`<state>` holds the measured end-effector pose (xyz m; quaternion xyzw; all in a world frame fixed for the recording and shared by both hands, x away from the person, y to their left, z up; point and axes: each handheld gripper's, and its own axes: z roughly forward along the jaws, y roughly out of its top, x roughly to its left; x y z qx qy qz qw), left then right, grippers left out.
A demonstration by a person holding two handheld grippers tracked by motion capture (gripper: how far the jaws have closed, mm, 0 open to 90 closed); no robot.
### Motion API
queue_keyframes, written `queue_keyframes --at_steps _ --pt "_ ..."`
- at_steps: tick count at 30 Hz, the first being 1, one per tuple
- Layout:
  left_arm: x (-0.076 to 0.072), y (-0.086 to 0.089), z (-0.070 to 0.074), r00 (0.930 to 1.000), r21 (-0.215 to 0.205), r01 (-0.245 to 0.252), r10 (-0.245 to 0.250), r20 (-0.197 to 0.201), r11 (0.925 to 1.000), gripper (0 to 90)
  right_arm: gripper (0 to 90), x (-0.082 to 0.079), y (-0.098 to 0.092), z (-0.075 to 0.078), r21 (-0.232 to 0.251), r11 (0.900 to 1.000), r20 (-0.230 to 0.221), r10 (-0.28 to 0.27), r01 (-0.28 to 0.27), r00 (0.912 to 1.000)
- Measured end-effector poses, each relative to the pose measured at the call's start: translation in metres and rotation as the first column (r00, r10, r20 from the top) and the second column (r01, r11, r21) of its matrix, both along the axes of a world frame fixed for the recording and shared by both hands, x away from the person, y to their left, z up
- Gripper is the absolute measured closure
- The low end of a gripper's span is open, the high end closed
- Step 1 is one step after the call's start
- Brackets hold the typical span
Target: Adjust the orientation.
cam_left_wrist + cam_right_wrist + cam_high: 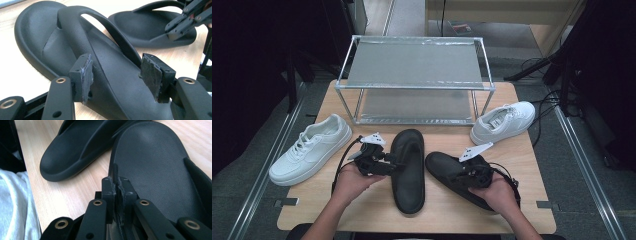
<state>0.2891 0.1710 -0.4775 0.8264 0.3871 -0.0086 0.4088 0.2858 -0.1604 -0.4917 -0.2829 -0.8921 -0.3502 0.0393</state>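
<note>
Pinching the right black foam sandal [457, 177] by its rim, our right gripper [118, 188] holds; left gripper [117, 75] straddles the other black foam sandal [408, 170], spread — squeeze its strap near the table's front edge [412, 225].

left tool [393, 167]: jaws wide apart, forearm entering from the bottom edge | right tool [460, 175]: jaws pinched nearly together, hand [499, 192] wrapped round its body
</note>
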Motion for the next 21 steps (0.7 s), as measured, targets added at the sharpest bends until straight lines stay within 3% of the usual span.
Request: queue_keyframes --at_steps 13,21 --pt "-0.002 0.001 0.002 1.0000 -0.015 0.005 -0.005 0.001 0.9999 48.3 85.7 0.005 0.012 -0.002 0.008 1.000 0.002 0.026 -0.026 0.9997" --pt "-0.002 0.001 0.002 1.0000 -0.019 0.008 -0.008 0.000 0.9998 49.6 85.9 0.003 0.016 -0.005 -0.024 0.999 -0.002 0.039 -0.039 0.9992"
